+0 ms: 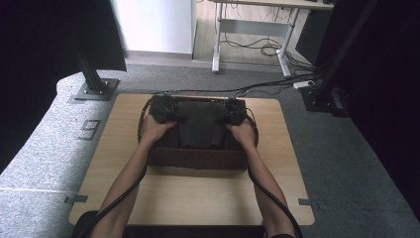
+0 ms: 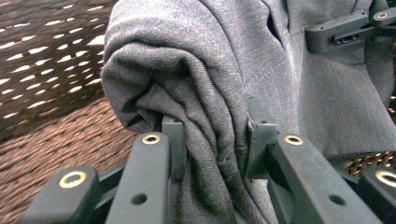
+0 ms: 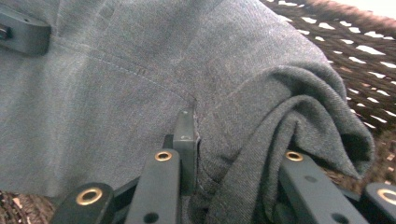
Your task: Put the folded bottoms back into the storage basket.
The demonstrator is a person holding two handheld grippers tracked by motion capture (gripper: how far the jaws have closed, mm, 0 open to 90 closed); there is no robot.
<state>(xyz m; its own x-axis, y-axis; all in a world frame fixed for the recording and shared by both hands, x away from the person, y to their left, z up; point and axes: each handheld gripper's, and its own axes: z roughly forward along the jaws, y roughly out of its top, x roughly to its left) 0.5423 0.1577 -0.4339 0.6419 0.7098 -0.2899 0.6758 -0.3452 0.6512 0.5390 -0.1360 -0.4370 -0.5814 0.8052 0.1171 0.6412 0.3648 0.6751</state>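
The folded cloth (image 1: 200, 124) lies with its long axis across the basket (image 1: 198, 158), between its woven walls. The left gripper (image 2: 212, 140) and the right gripper (image 3: 233, 154) each pinch a bunched end.

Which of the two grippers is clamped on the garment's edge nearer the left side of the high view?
The left gripper: it pinches the grey garment at that side over the wicker basket; the right gripper clamps the opposite edge.

matt grey woven cloth garment (image 2: 205, 70), dark wicker basket (image 1: 195, 158)
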